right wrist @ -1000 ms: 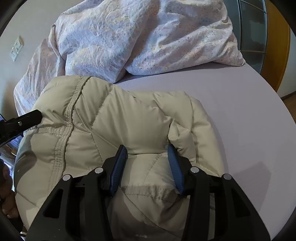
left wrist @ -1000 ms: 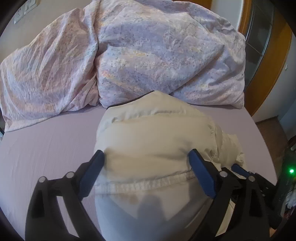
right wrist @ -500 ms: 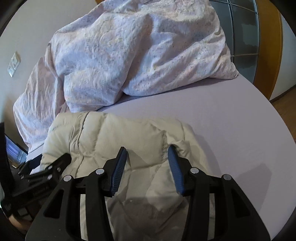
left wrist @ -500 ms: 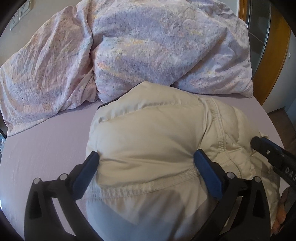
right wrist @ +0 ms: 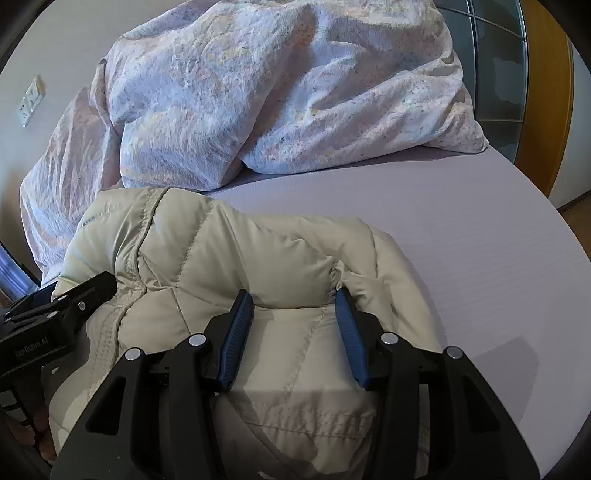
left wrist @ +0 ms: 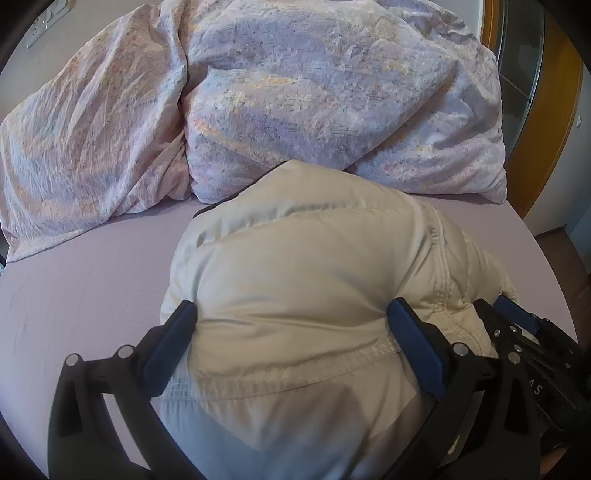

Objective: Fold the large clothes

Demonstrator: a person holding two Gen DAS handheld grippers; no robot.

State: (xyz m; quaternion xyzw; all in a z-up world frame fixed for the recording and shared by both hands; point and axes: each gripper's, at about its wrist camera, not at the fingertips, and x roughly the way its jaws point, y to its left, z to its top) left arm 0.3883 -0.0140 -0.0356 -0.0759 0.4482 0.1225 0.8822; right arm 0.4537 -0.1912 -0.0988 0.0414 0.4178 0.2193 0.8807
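A crumpled duvet [left wrist: 332,103] in a pale pink and lilac speckled cover heaps up across the far side, bunched into two big mounds with a deep fold running down between them. Under it lies a smooth lilac fitted sheet [left wrist: 92,266], flat and nearly free of wrinkles, reaching out toward the right edge in the right wrist view [right wrist: 461,240]. On the wall at the upper left sits a white socket plate [right wrist: 32,100], seen also at the top corner of the left wrist view [left wrist: 50,23]. To the far right stands an orange-brown wooden door frame [left wrist: 546,122] with dark glass panes [right wrist: 496,74] beside it.
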